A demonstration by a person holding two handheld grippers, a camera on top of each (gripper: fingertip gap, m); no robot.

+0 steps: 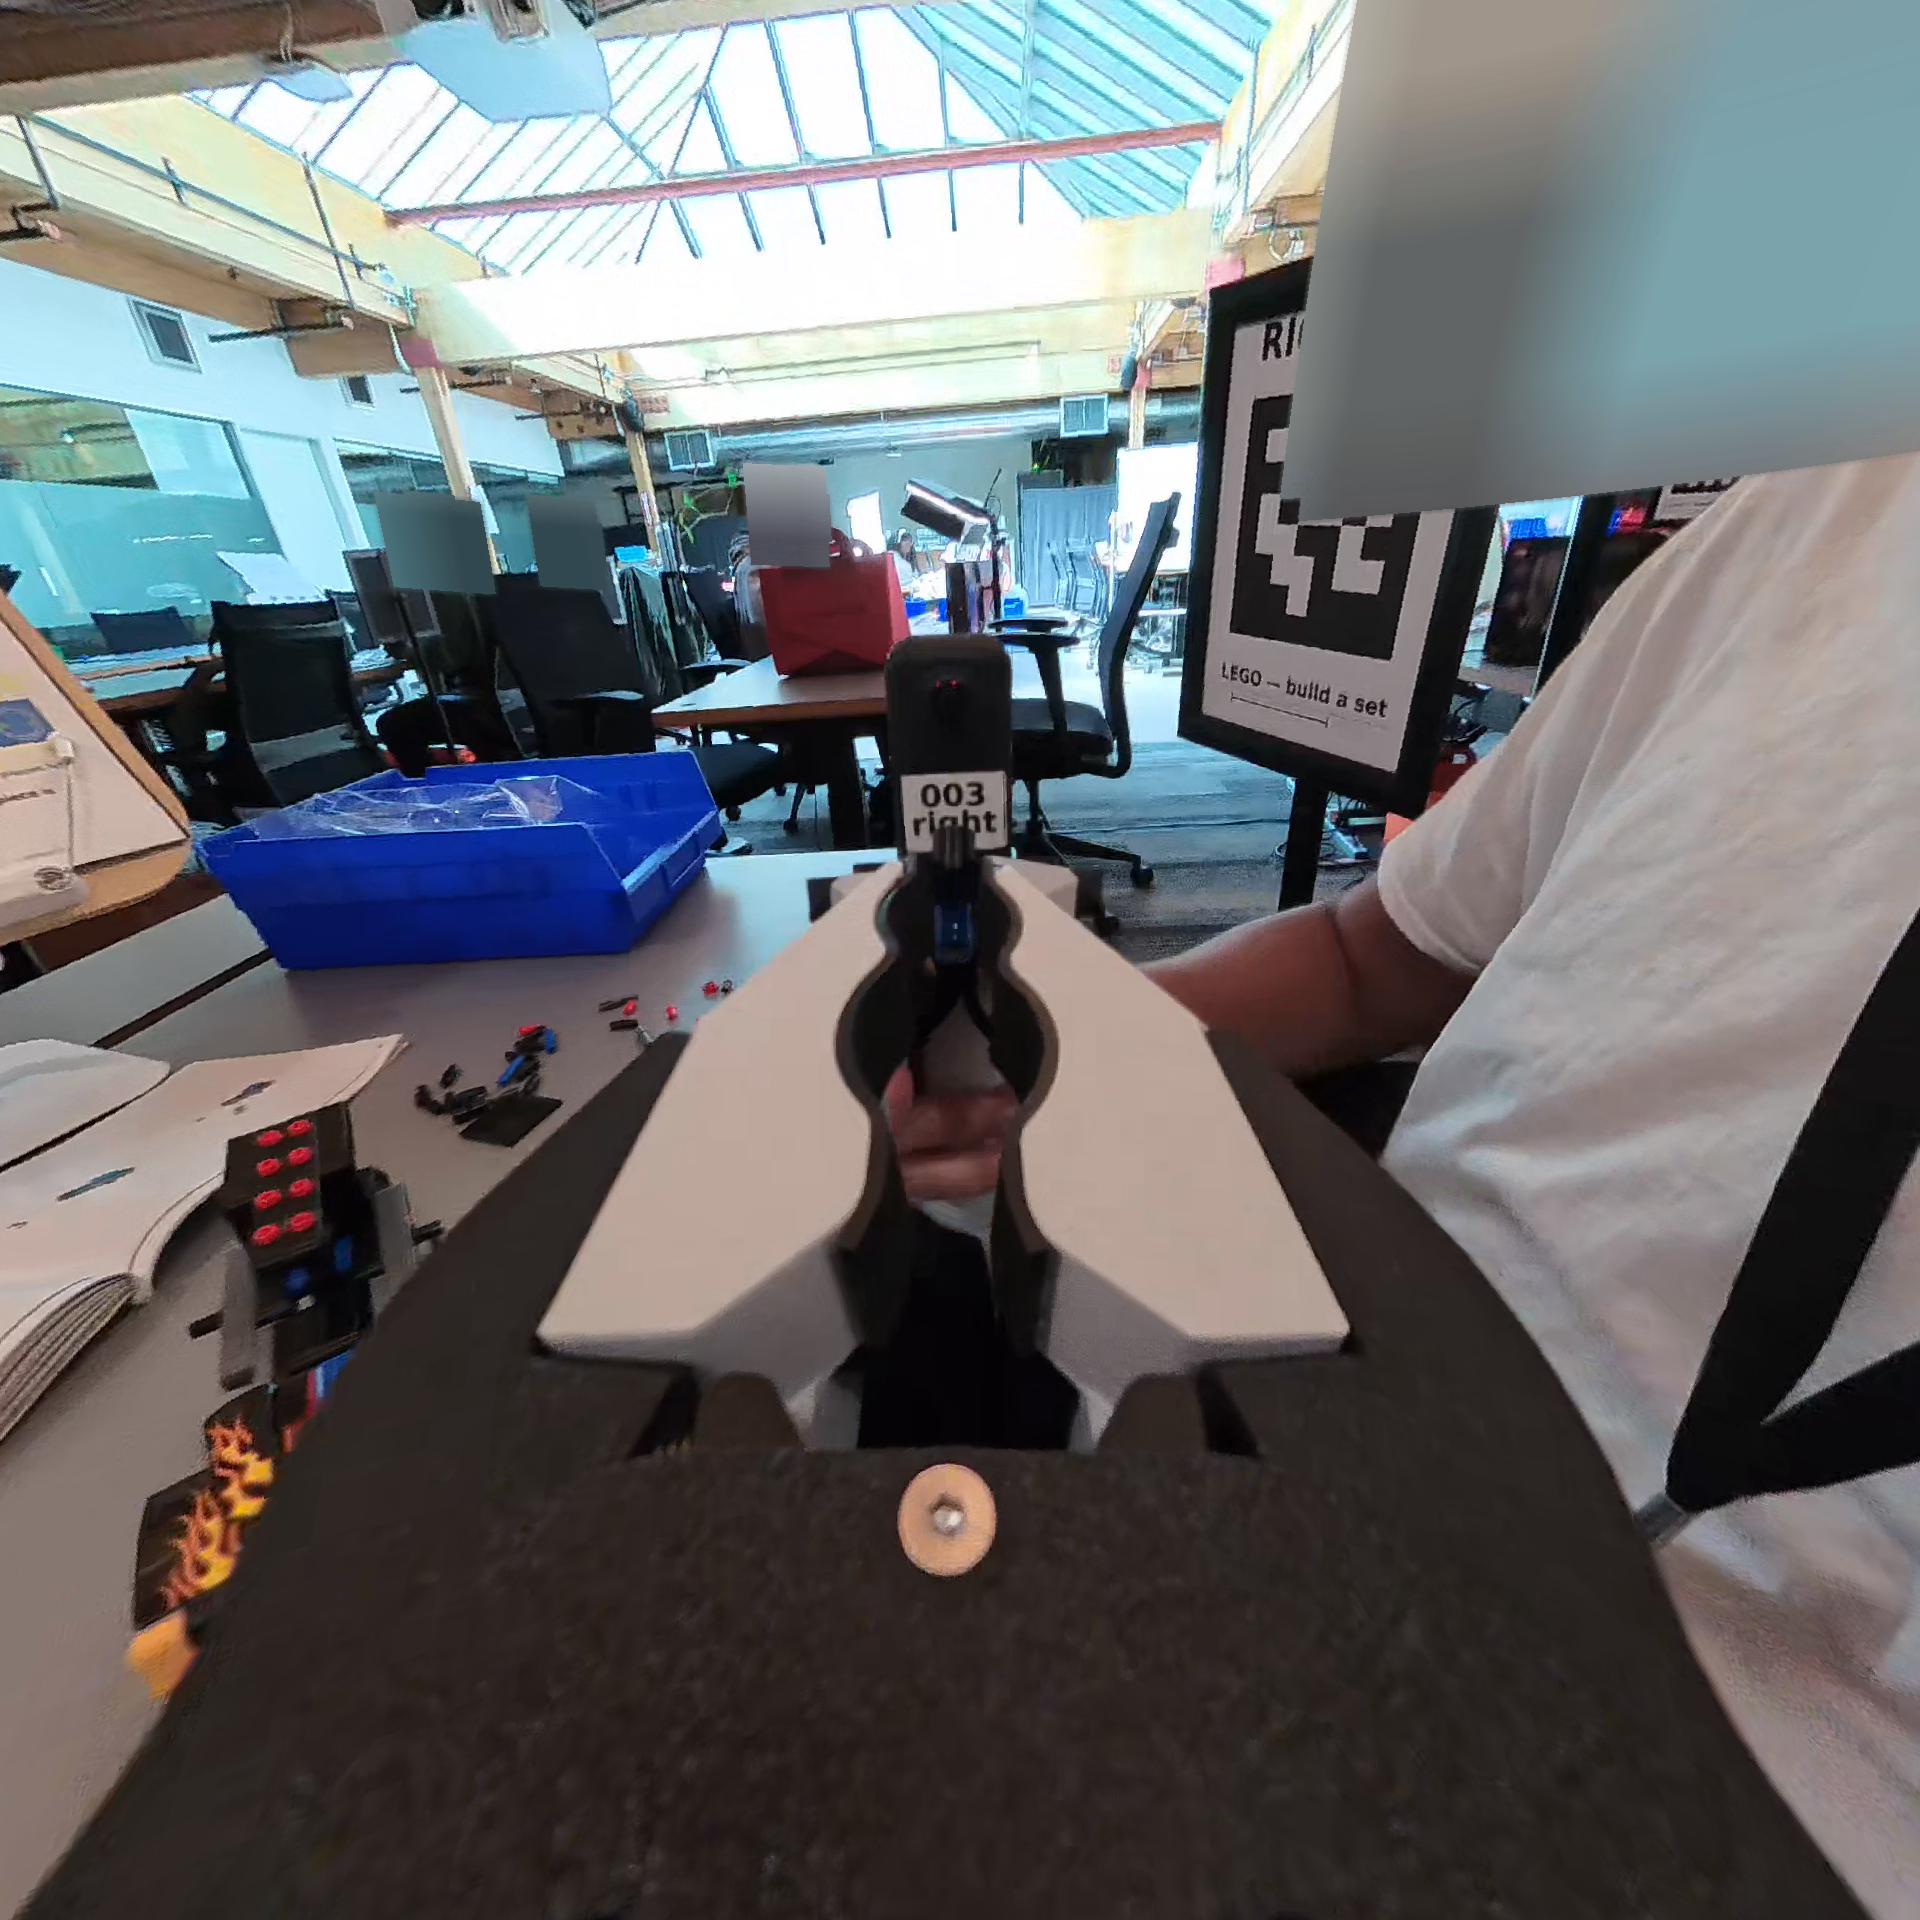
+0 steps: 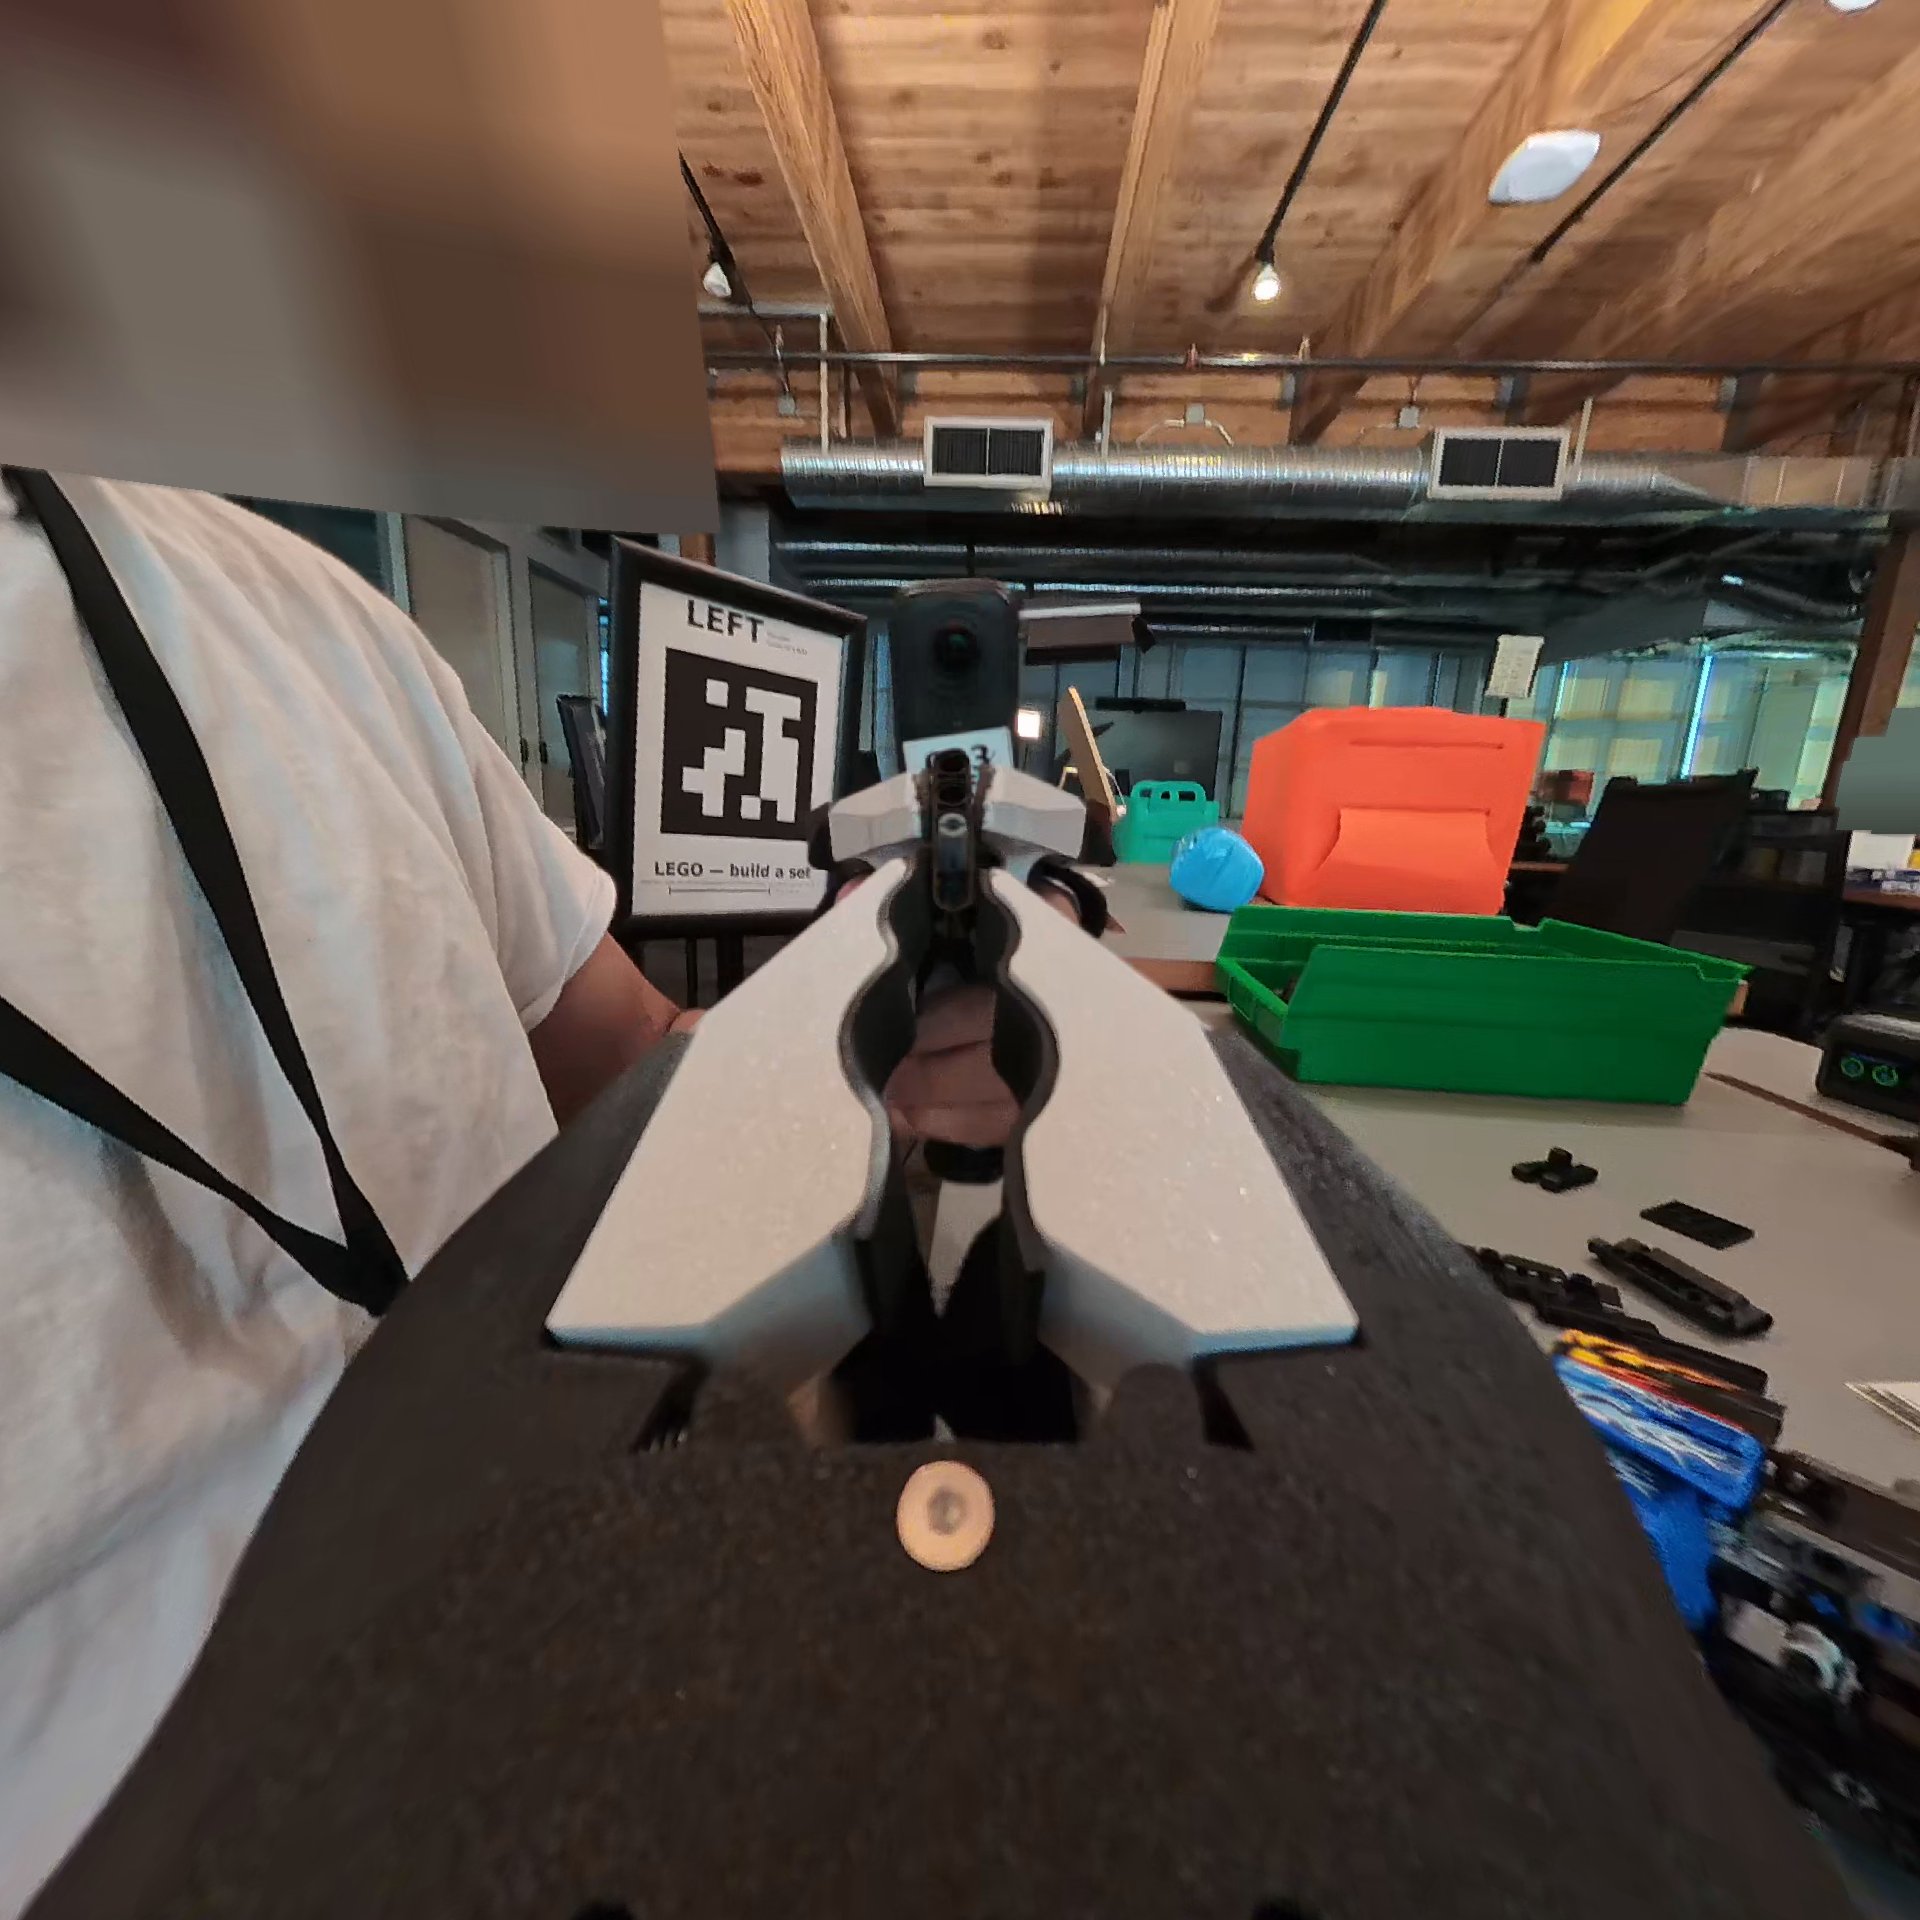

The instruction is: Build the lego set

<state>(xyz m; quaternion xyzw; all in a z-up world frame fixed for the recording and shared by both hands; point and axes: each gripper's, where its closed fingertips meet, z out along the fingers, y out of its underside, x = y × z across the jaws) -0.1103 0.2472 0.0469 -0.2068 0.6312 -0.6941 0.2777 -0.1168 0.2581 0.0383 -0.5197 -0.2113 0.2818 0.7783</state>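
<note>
Left gripper (image 1: 951,904): grey fingers drawn nearly together, only a slit btwn them, pinched on a small black lego beam with a blue pin (image 1: 951,925). It's held up in the air above the grey counter (image 1: 644,966), not resting on anything. Right gripper (image 2: 948,842) meets it tip to tip from the opposite side, also closed to a slit on the same black piece (image 2: 948,821). Can't tell which of the two carries the load. The beam's long axis runs approx upright, top end poking just above both sets of tips, blue pin at the lower part in left wrist view. Judged step: mid-air sub-assembly, i.e. seating the pin in the beam or passing the piece across. Next move prob needs a straight squeeze along the pin axis w/ no twist, then one gripper lets go before the piece goes to the model. Outward: a partly built black lego model with red studs on top (image 1: 286,1195) stands near the counter's front edge, touching an open white instruction booklet (image 1: 156,1174). Loose small black, red and blue lego parts (image 1: 509,1081) lie mid-counter. A blue plastic bin (image 1: 468,852) sits toward one far edge, a green plastic bin (image 2: 1475,1008) toward the other.
</note>
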